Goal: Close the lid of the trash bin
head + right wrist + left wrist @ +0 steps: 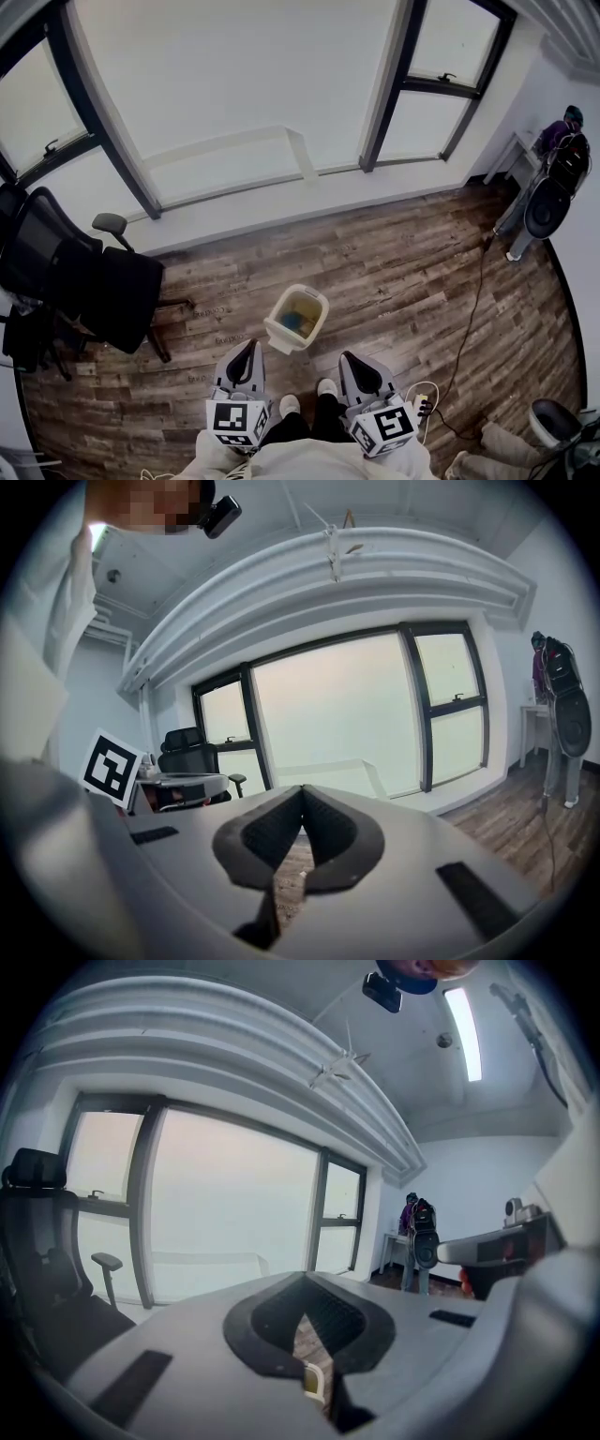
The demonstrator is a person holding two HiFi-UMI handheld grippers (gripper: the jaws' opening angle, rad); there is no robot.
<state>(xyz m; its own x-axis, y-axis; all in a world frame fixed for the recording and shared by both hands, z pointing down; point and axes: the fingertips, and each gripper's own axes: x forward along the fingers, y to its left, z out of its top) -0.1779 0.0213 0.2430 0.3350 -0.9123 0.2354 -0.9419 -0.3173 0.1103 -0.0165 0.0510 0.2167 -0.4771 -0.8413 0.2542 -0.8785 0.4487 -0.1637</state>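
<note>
A small white trash bin (296,320) stands open on the wood floor just ahead of my feet, with yellowish and blue contents showing inside. I cannot make out its lid. My left gripper (248,344) and right gripper (347,357) are held low on either side of my legs, short of the bin and apart from it. Both are shut with nothing in them. In the left gripper view the jaws (305,1275) meet at the tips, and a sliver of the bin's pale rim (314,1379) shows in the gap behind them. The right gripper (302,787) also has its tips touching.
A black office chair (89,277) stands at the left by the window wall (281,202). A cable (472,309) runs across the floor at the right. One person (562,131) stands in the far right corner; another's legs (492,448) are at the bottom right.
</note>
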